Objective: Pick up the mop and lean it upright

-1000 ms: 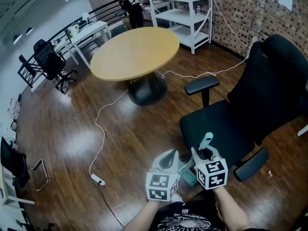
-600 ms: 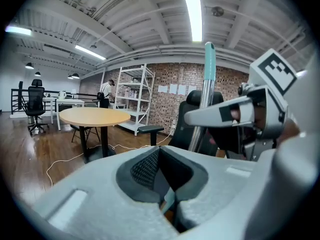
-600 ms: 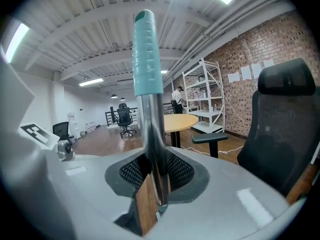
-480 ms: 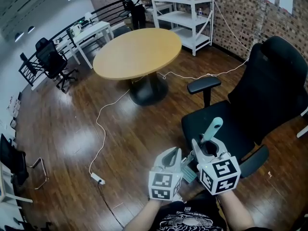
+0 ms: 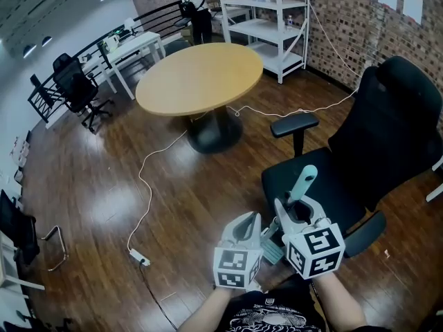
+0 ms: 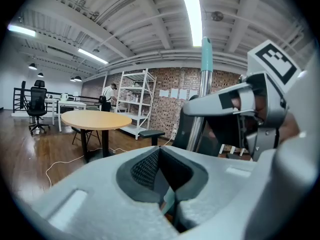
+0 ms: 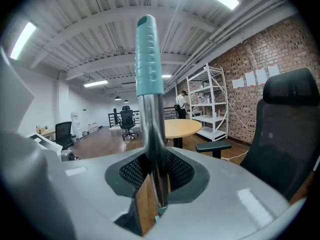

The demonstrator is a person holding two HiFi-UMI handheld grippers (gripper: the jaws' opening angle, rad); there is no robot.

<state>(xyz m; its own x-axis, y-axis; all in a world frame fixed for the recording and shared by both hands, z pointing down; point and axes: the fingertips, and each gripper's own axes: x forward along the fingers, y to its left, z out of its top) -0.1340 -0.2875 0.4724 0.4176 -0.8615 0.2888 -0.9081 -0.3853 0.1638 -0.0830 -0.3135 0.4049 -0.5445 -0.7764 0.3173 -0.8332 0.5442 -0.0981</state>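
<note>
The mop handle (image 5: 304, 180) is a shiny metal pole with a teal grip at its top. It stands nearly upright in front of the black chair seat. My right gripper (image 5: 299, 209) is shut on the pole below the teal grip (image 7: 149, 59), and the pole (image 7: 154, 149) runs between the pads. The teal mop head (image 5: 271, 250) shows low down between the two grippers. My left gripper (image 5: 246, 221) is just left of it, with its jaws together on nothing (image 6: 159, 151). In the left gripper view the pole (image 6: 202, 89) rises on the right.
A black office chair (image 5: 367, 151) stands right behind the mop. A round wooden table (image 5: 201, 75) is farther off, with a white cable (image 5: 142, 185) and power strip (image 5: 138, 256) on the wood floor. A white shelf (image 5: 270, 19) and a person (image 5: 197, 2) are at the back.
My right gripper has lifted a little with the mop handle, so the teal grip stands higher and more upright over the chair seat. The left gripper has hardly moved.
</note>
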